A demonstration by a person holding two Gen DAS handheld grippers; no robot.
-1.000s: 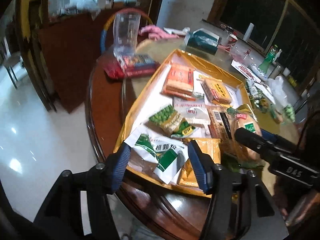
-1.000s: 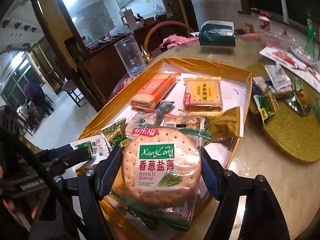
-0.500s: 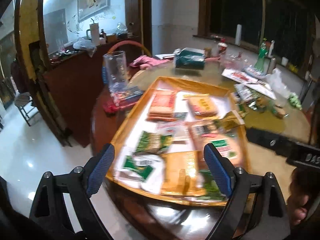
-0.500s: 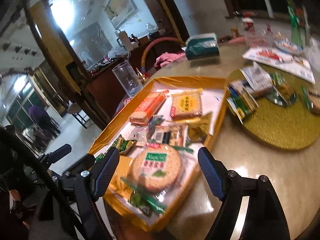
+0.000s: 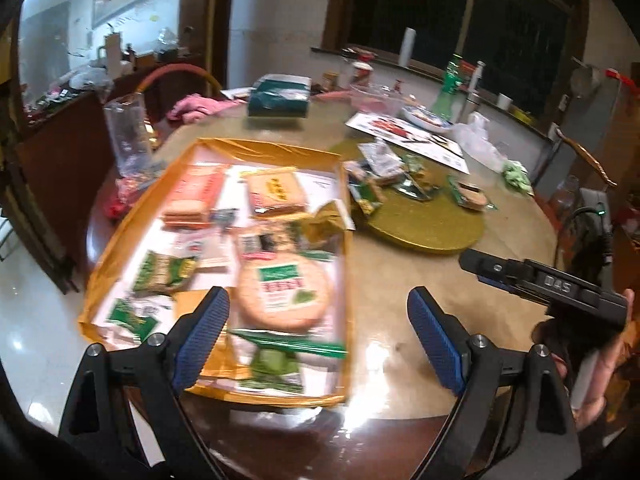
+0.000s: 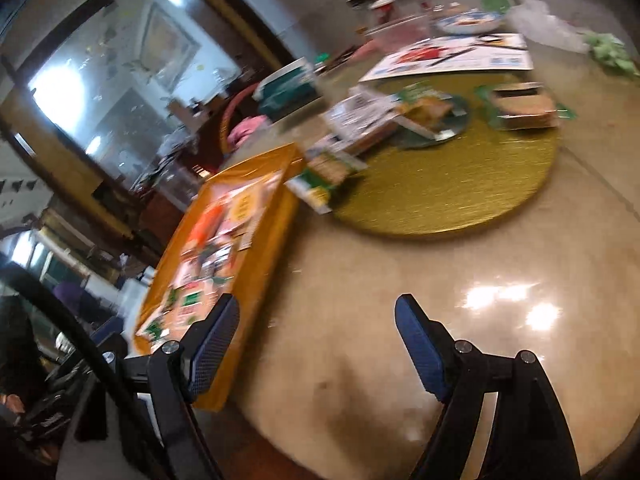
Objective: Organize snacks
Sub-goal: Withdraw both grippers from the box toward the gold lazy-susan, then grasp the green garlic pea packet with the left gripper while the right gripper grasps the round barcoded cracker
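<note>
A gold box lid (image 5: 276,148) lies on the round table and holds several snack packets. Among them are a round cracker pack (image 5: 284,292), an orange wafer pack (image 5: 194,194) and a square biscuit pack (image 5: 276,192). My left gripper (image 5: 316,336) is open and empty above the lid's near right corner. My right gripper (image 6: 316,344) is open and empty over the bare tabletop, right of the lid (image 6: 264,256). More snack packets (image 6: 520,108) lie on the gold turntable (image 6: 452,196).
A clear glass jug (image 5: 128,136) stands left of the lid. A teal tissue box (image 5: 280,96), a pink cloth (image 5: 196,106), a green bottle (image 5: 450,92) and a flyer (image 5: 404,136) sit at the back. The right gripper's body (image 5: 548,284) shows at right.
The right gripper let go of the round cracker pack in the lid and drew back to the right. The left gripper opened wide, released the white-green packet and pulled back.
</note>
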